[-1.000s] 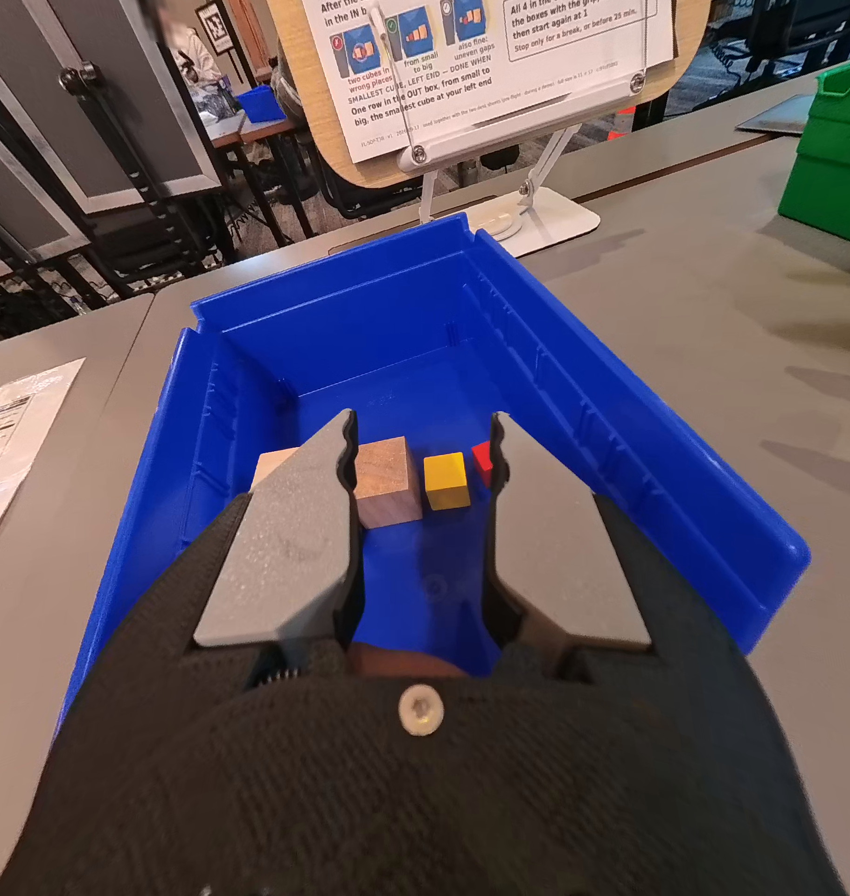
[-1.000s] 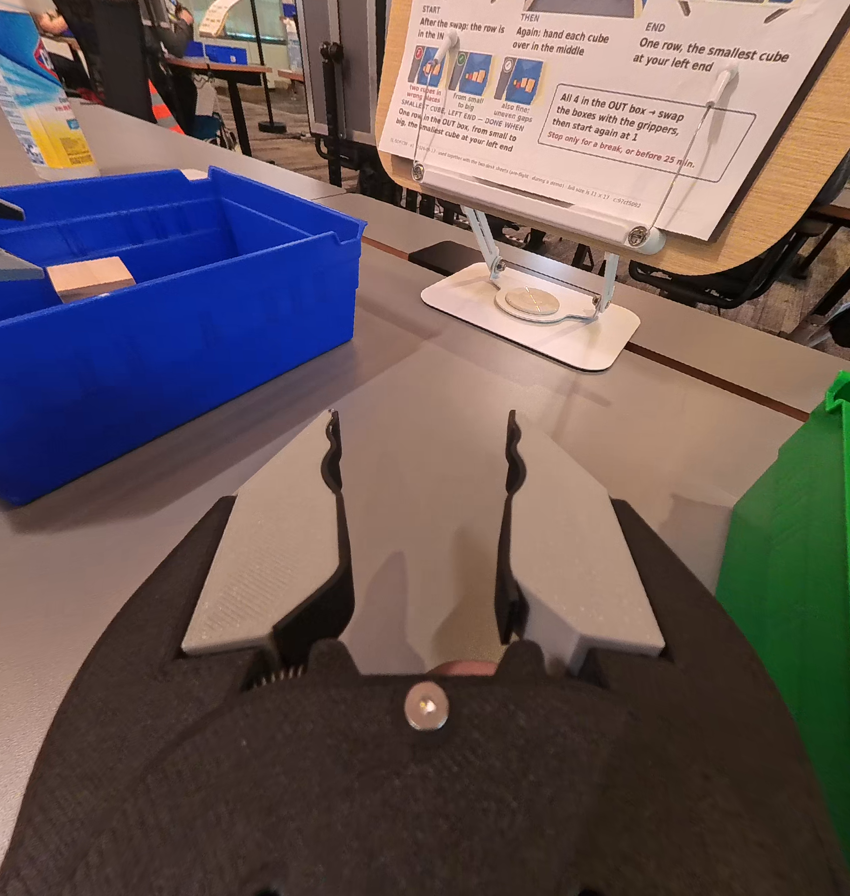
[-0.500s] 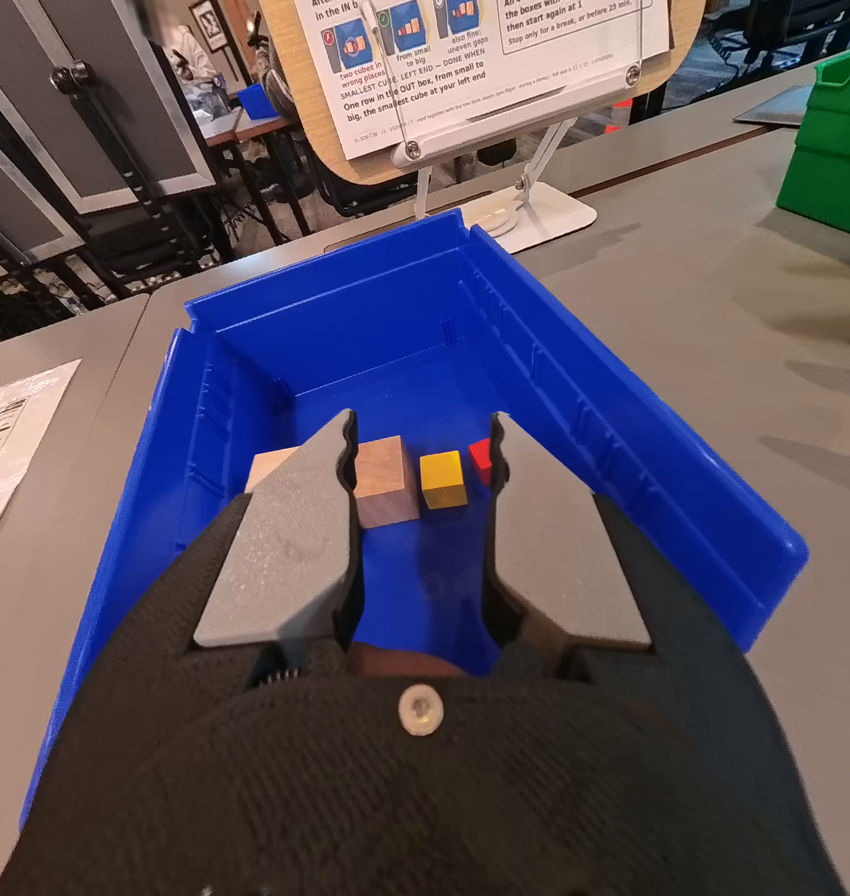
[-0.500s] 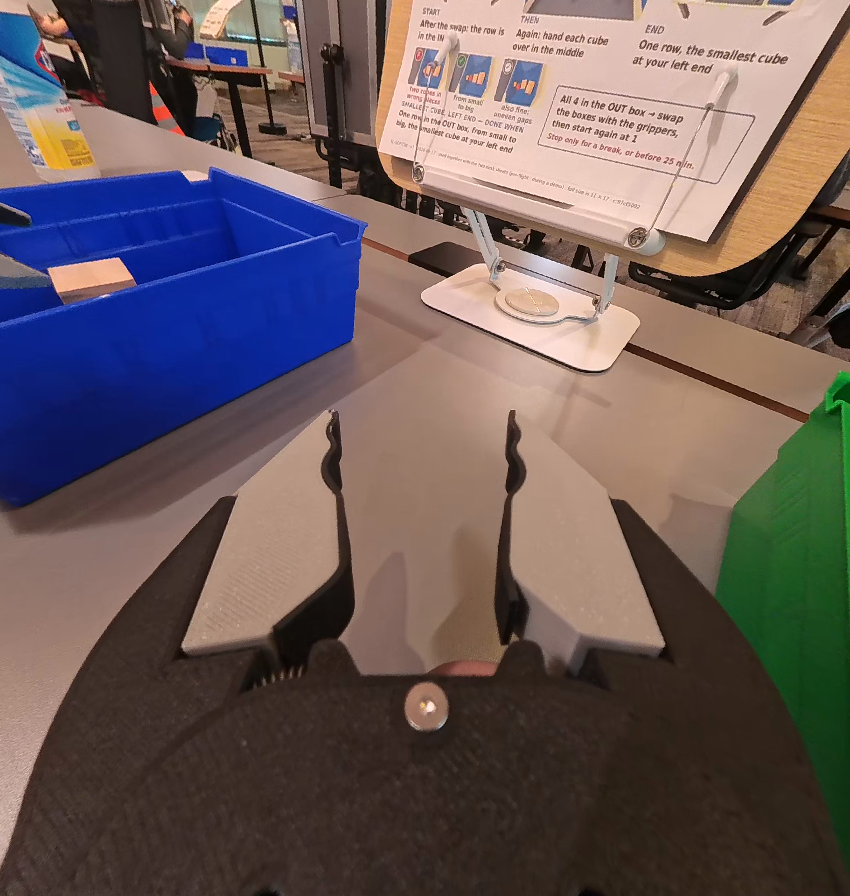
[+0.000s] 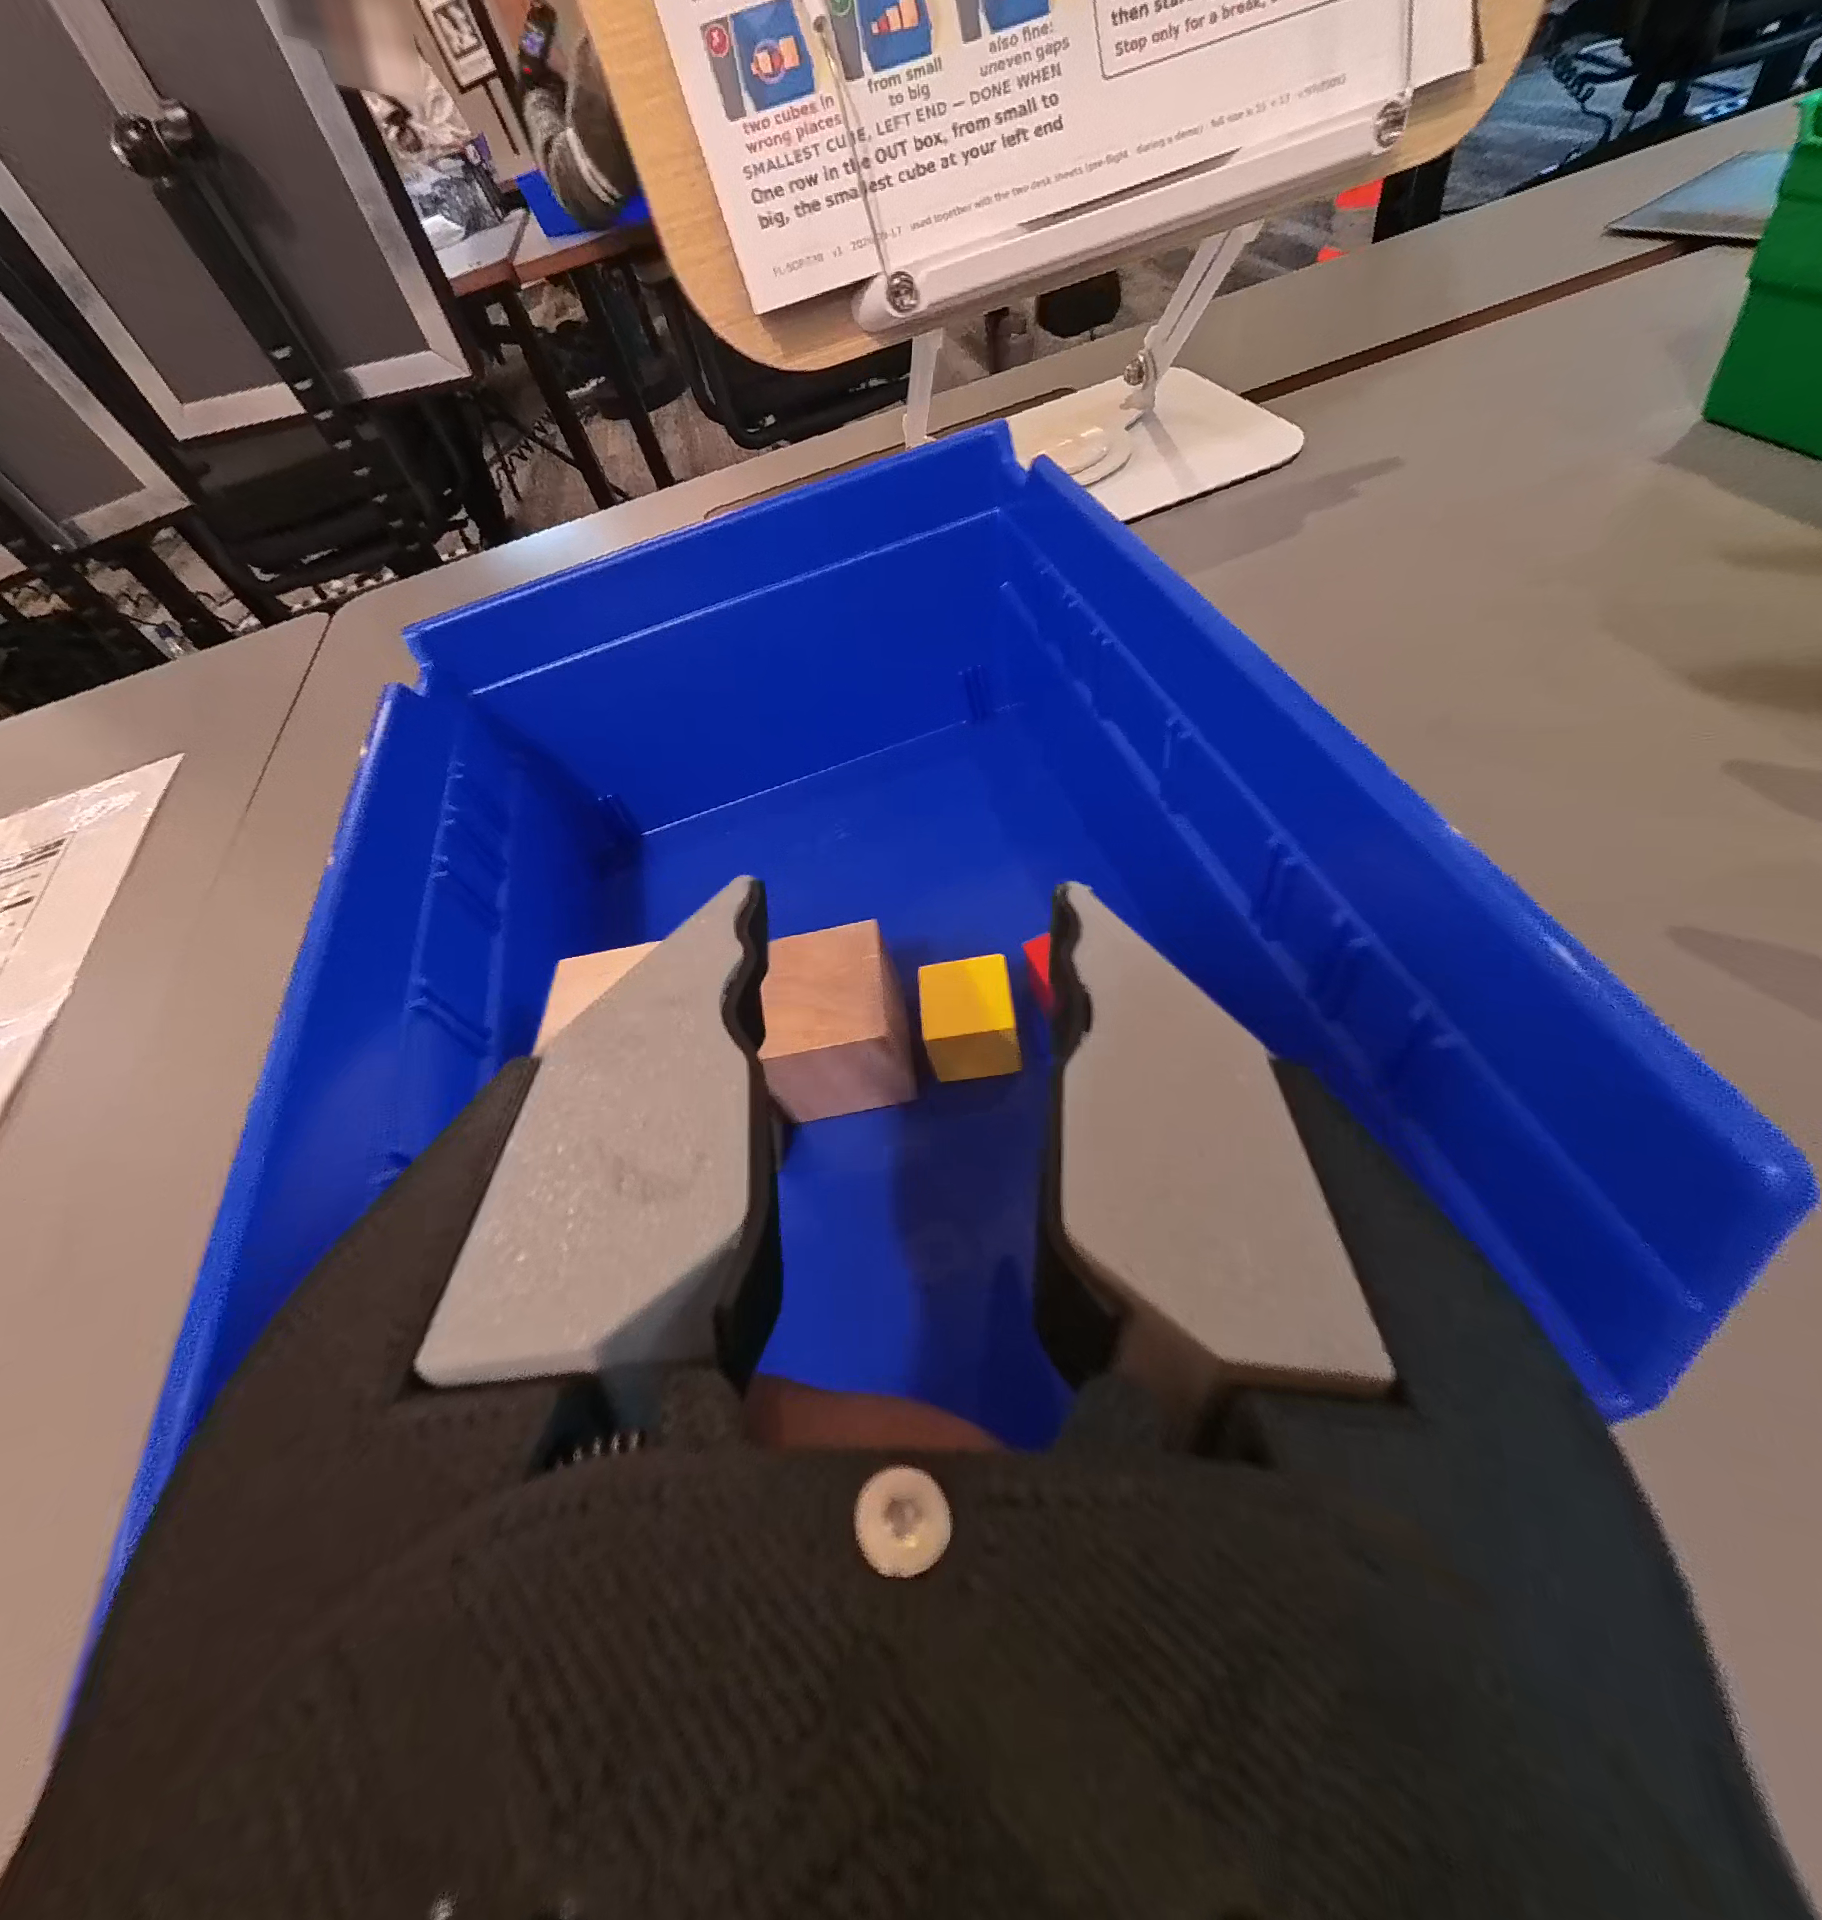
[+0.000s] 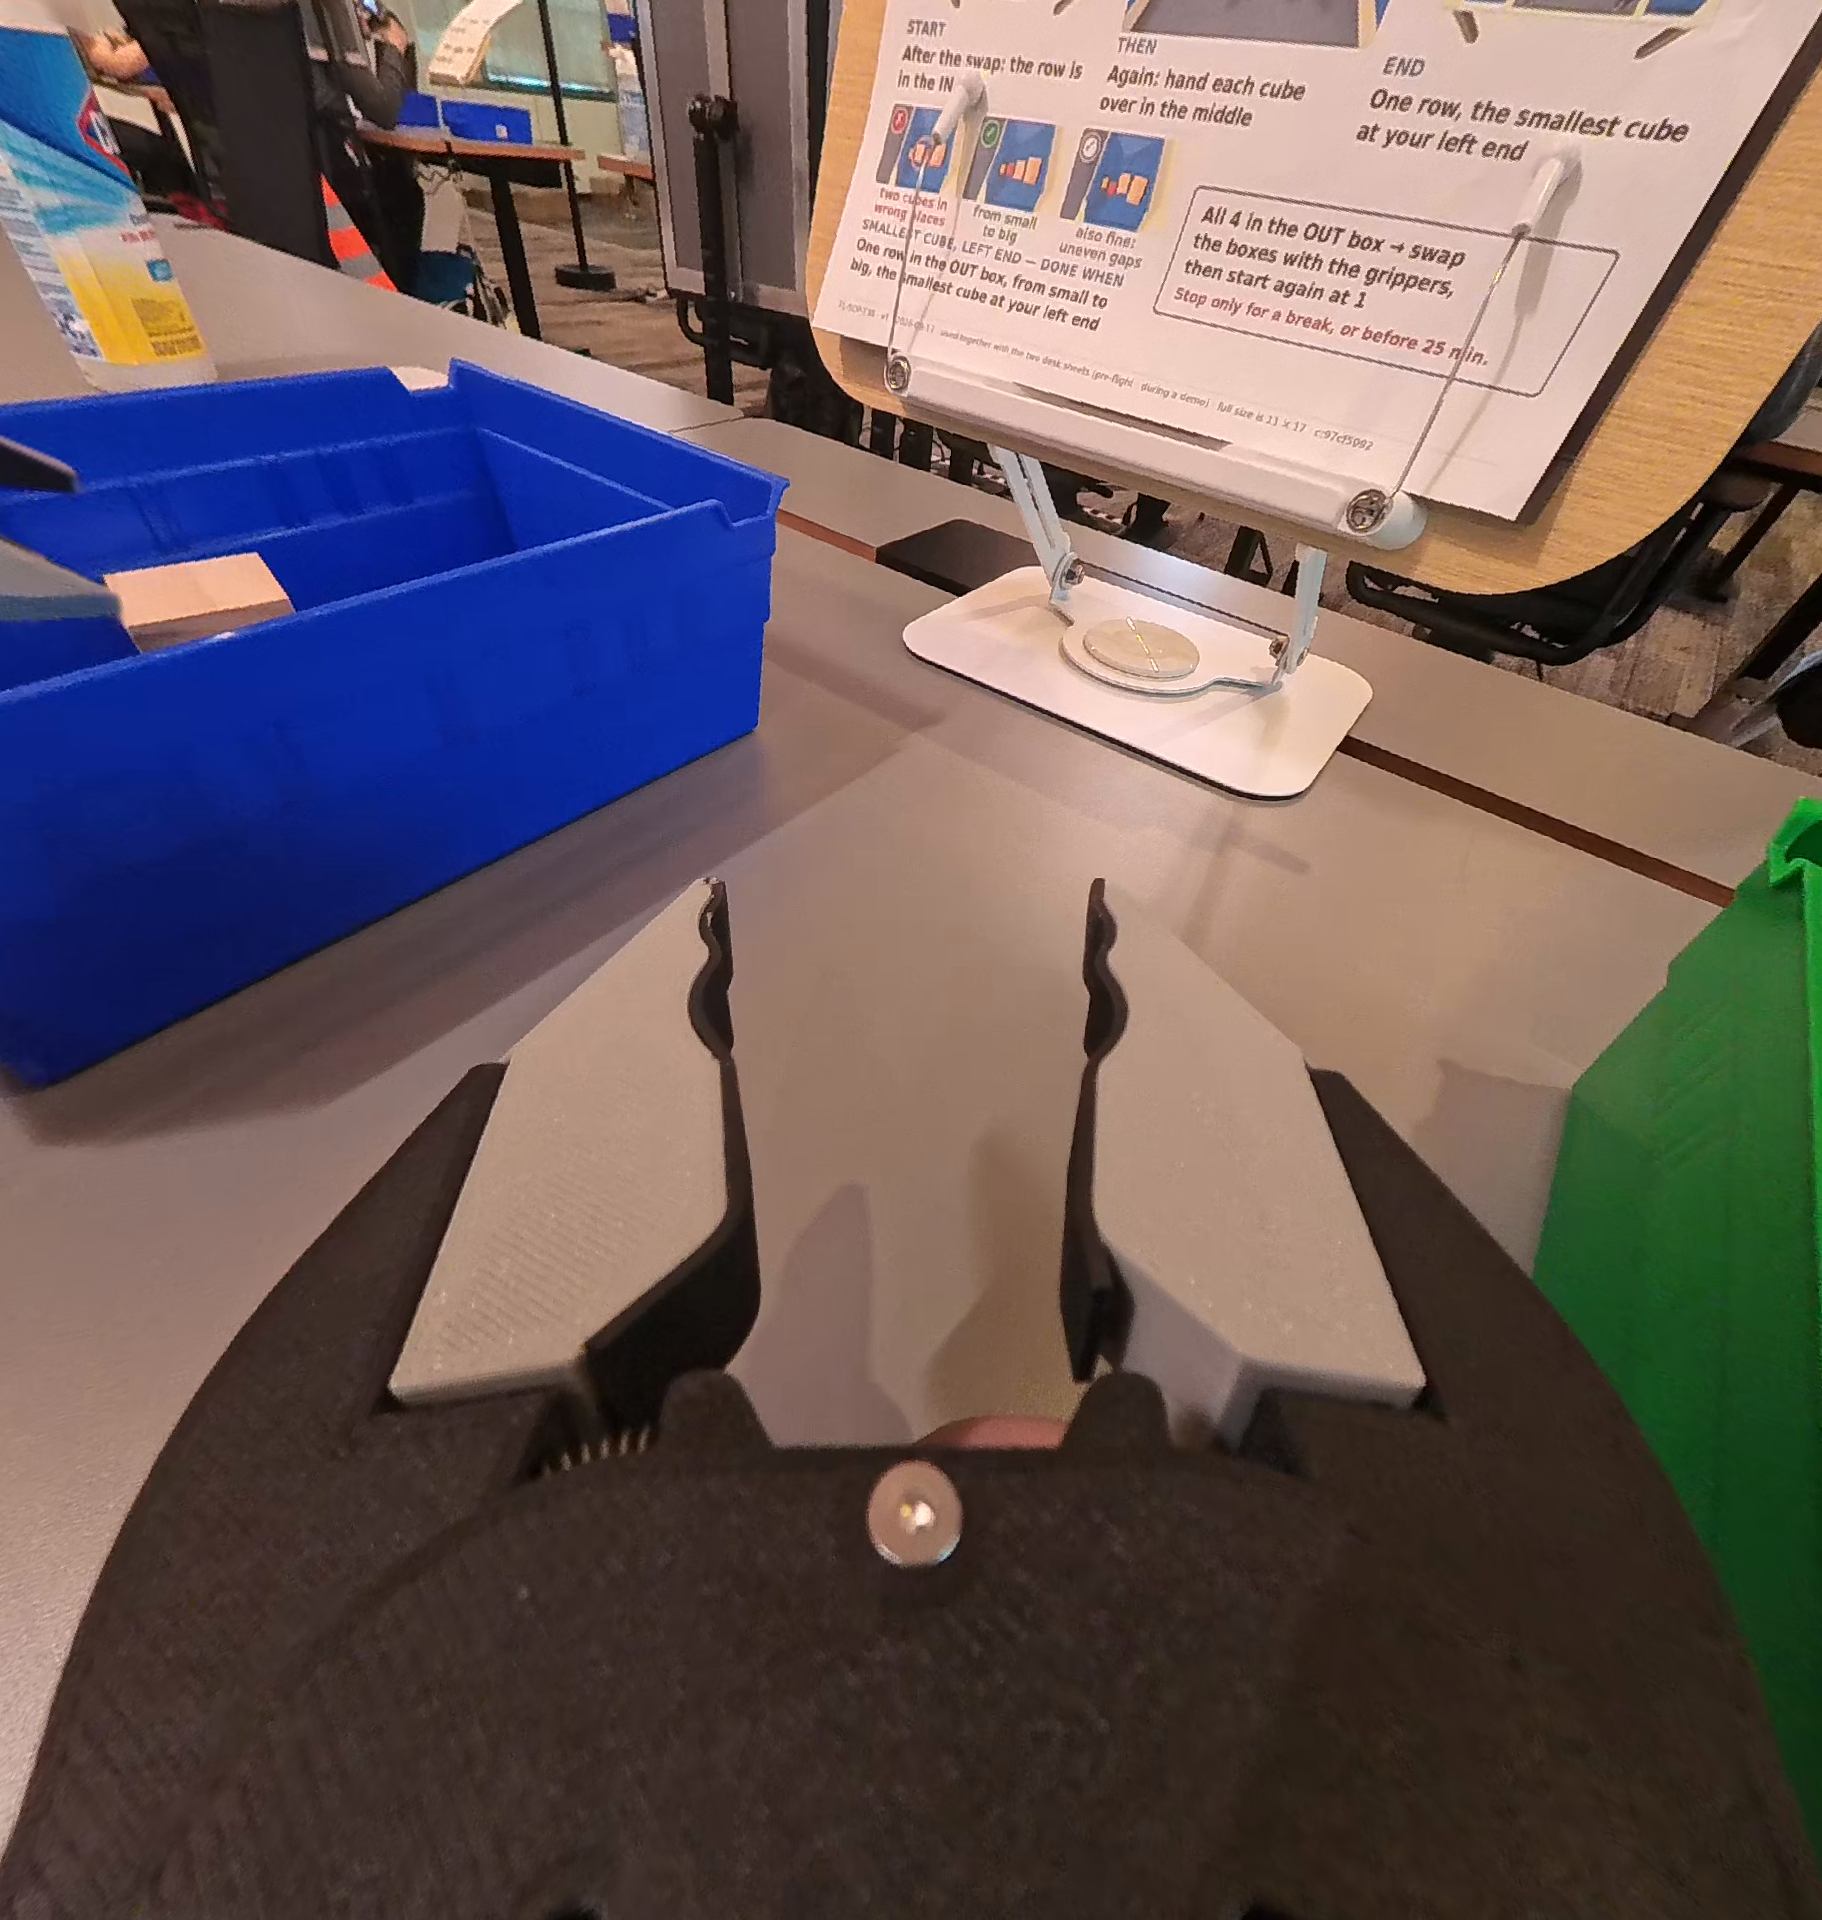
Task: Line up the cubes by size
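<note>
A blue bin (image 5: 1406, 935) holds a row of cubes: a pale wood cube (image 5: 600, 982) at the left, half hidden by my left finger, a darker wood cube (image 5: 834, 1013), a yellow cube (image 5: 967, 1016) and a red cube (image 5: 1037, 966) mostly hidden behind my right finger. My left gripper (image 5: 905, 914) is open and empty above the bin, over the row. My right gripper (image 6: 905, 904) is open and empty over bare table between the blue bin (image 6: 419, 675) and a green bin (image 6: 1738, 1195). The pale cube (image 6: 200, 597) and the left gripper's fingers (image 6: 24, 592) show there.
A sign board on a white stand (image 5: 1177, 436) is behind the blue bin; it also shows in the right wrist view (image 6: 1135, 675). A green bin (image 5: 1811, 291) stands far right. A paper sheet (image 5: 24, 935) lies left. A wipes canister (image 6: 65, 229) stands behind the bin.
My left gripper has drawn back and up slightly from the cubes, still open. The right gripper has not moved.
</note>
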Motion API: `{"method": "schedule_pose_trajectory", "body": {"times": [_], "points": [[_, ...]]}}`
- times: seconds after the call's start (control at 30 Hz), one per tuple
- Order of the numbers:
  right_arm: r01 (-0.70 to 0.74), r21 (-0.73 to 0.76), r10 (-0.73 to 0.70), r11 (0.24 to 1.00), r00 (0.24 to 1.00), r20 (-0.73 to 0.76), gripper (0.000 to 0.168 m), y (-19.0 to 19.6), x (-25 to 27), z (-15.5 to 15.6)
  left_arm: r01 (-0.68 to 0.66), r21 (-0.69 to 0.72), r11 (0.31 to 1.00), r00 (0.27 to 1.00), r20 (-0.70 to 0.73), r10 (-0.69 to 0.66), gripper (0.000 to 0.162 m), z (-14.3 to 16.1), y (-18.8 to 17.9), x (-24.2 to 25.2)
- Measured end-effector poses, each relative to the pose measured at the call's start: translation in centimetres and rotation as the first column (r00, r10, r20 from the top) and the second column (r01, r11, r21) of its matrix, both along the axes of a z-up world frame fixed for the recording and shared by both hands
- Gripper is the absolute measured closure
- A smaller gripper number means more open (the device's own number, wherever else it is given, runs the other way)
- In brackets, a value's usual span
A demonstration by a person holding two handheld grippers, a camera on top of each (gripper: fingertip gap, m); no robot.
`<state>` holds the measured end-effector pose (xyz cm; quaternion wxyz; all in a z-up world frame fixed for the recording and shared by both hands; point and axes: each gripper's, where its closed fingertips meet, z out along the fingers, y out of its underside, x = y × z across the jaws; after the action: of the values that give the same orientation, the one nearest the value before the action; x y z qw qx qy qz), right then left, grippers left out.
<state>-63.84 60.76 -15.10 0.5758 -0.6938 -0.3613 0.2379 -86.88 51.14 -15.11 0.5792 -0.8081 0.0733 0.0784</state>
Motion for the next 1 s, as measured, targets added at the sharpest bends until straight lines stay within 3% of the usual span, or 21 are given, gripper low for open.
{"method": "schedule_pose_trajectory", "body": {"times": [0.1, 0.23, 0.43, 0.7, 0.83, 0.87, 1.0], "points": [[0.001, 0.002, -0.001, 1.0, 1.0, -0.004, 0.102, 0.0, 0.1, 0.1, -0.102, 0.093, 0.99, 0.994, 0.037, 0.099, 0.115, 2.0, -0.7, -2.9], [-0.003, 0.001, 0.003, 1.0, 1.0, -0.014, 0.102, -0.1, 0.0, 0.3, -0.228, 0.229, 0.946, 0.958, 0.229, 0.176, 0.116, 5.5, -3.5, -7.9], [-0.014, 0.001, 0.014, 1.0, 1.0, 0.022, 0.102, -0.4, -0.5, -0.5, -0.224, 0.231, 0.947, 0.945, 0.288, 0.154, 0.113, 5.8, -4.8, -9.5], [-0.023, 0.024, 0.023, 0.999, 1.0, 0.009, 0.102, -0.9, -0.6, 0.3, -0.013, 0.114, 0.993, 0.98, 0.199, -0.01, 0.116, 3.8, -0.1, -3.1], [-0.024, 0.025, 0.024, 0.999, 1.0, 0.001, 0.102, -0.9, -0.5, 0.5, 0.058, -0.071, 0.996, 0.988, 0.15, -0.047, 0.127, 0.5, 2.6, -1.6], [-0.025, 0.026, 0.026, 0.999, 1.0, -0.003, 0.102, -1.0, -0.5, 0.6, 0.064, -0.095, 0.993, 0.989, 0.136, -0.051, 0.122, 0.3, 3.1, -1.6], [-0.032, 0.028, 0.032, 0.999, 0.999, -0.004, 0.102, -1.1, -0.6, 0.7, 0.016, -0.197, 0.98, 1.0, 0.005, -0.016, 0.138, -0.3, 5.1, -3.1]]}}
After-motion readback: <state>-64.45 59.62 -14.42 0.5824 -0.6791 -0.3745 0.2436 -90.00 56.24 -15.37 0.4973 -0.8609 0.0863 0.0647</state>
